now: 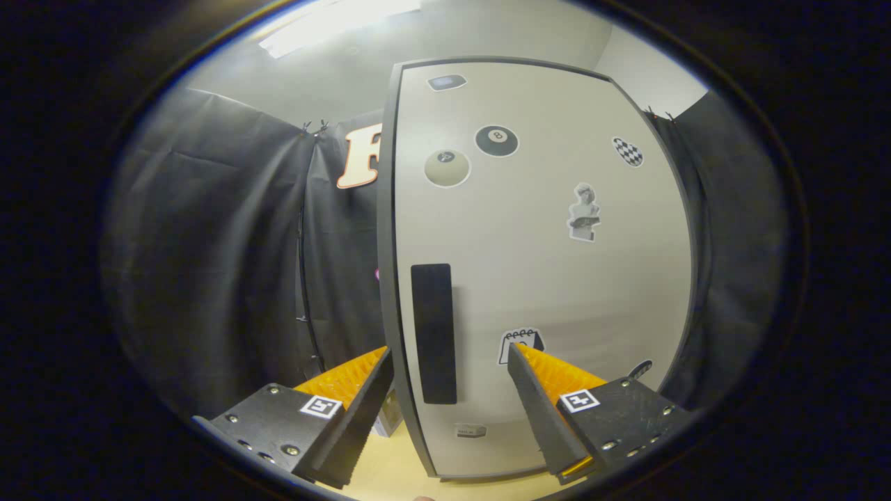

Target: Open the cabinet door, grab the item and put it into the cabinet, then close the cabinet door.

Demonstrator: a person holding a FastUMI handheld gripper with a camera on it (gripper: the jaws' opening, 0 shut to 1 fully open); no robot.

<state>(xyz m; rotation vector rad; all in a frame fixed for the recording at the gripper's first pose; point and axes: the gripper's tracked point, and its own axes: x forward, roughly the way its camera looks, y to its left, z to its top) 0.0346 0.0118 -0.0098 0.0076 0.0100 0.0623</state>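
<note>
Here one cabinet (543, 278) stands directly ahead of the claw (449, 358), its single pale door (557, 292) closed flat in a dark frame. The door carries one tall black handle strip (433, 332), which sits between the claw's two fingers and slightly beyond their tips. Eight stickers can be counted on the door: two billiard balls (496, 140) high above the claw, a small dark badge (447, 82) at the top, a chequered oval (627, 151), a bust figure (584, 212), a calendar (520, 345) just beside the right fingertip, a dark one (639, 369) low near the right finger, and a small grey tag (470, 431) between the fingers near the door's base. The only writing that can be made out is the numeral 8 on the black ball; the rest is too small to tell.

The claw points straight at the door, level, its fingers spread wide apart and gripping nothing. The left fingertip (379, 358) lies over the door's left edge. The cabinet rests on a light wooden surface (390, 470) under the fingers.
</note>
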